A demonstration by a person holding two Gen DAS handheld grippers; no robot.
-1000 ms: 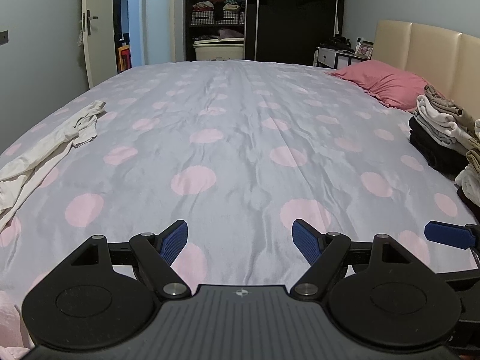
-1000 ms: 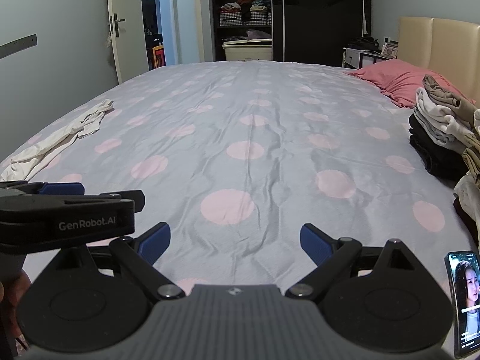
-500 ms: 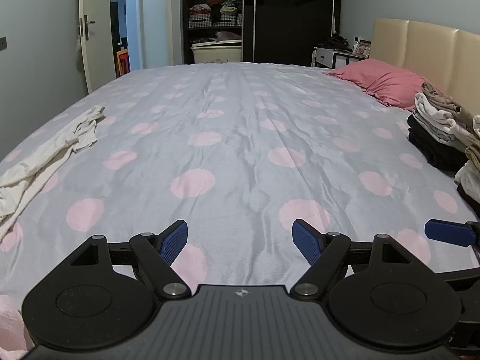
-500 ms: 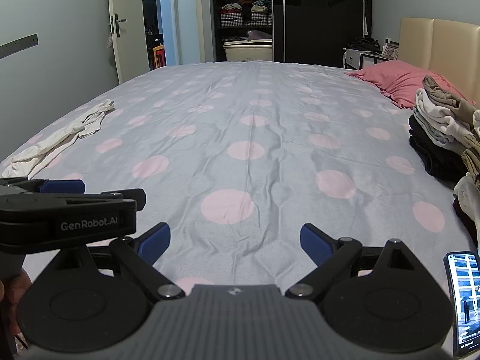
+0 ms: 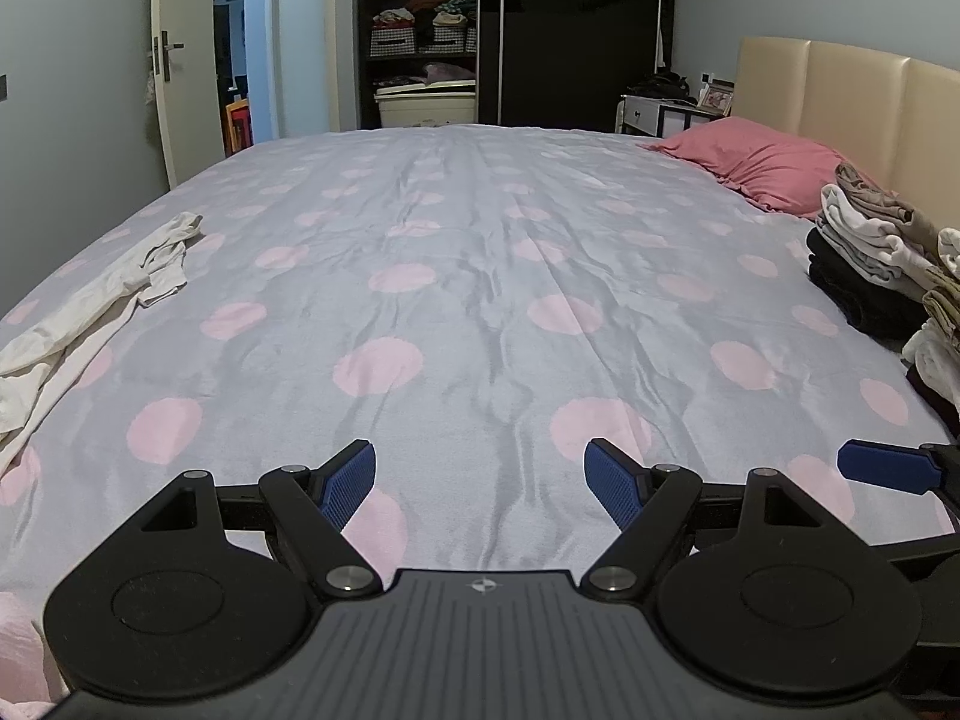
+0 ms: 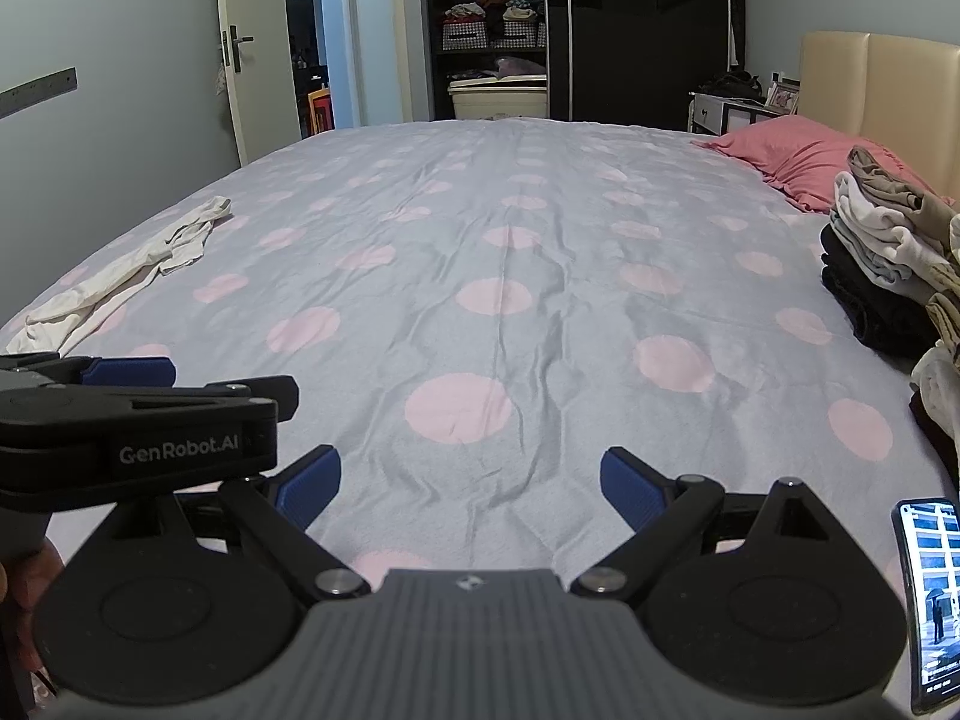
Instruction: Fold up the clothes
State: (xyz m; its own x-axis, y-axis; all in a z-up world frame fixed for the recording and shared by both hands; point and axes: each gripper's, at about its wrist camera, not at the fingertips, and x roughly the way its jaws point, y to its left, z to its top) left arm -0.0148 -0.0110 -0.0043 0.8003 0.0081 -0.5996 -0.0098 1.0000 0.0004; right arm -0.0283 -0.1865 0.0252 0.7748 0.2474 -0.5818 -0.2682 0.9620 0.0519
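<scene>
A crumpled cream garment [image 5: 90, 306] lies stretched along the left edge of the bed [image 5: 480, 252]; the right wrist view shows the same cream garment [image 6: 132, 264] far to the left. My left gripper [image 5: 480, 477] hovers low over the near end of the bed, open and empty. My right gripper [image 6: 471, 483] is beside it, also open with nothing between its blue pads. One blue fingertip [image 5: 882, 468] of the right gripper shows at the left view's right edge. Stacks of folded clothes [image 5: 876, 258] sit at the right side of the bed.
A pink pillow [image 5: 756, 165] lies against the beige headboard [image 5: 852, 96]. A phone [image 6: 930, 600] with a lit screen rests at the near right. A dark wardrobe [image 5: 540, 30] and an open door [image 5: 186, 60] stand beyond the bed. A hand [image 6: 18, 594] holds the left gripper's handle.
Both grippers stay open and almost still. The left wrist view has tilted slightly, so the room sits a little higher in frame. The phone's picture changed.
</scene>
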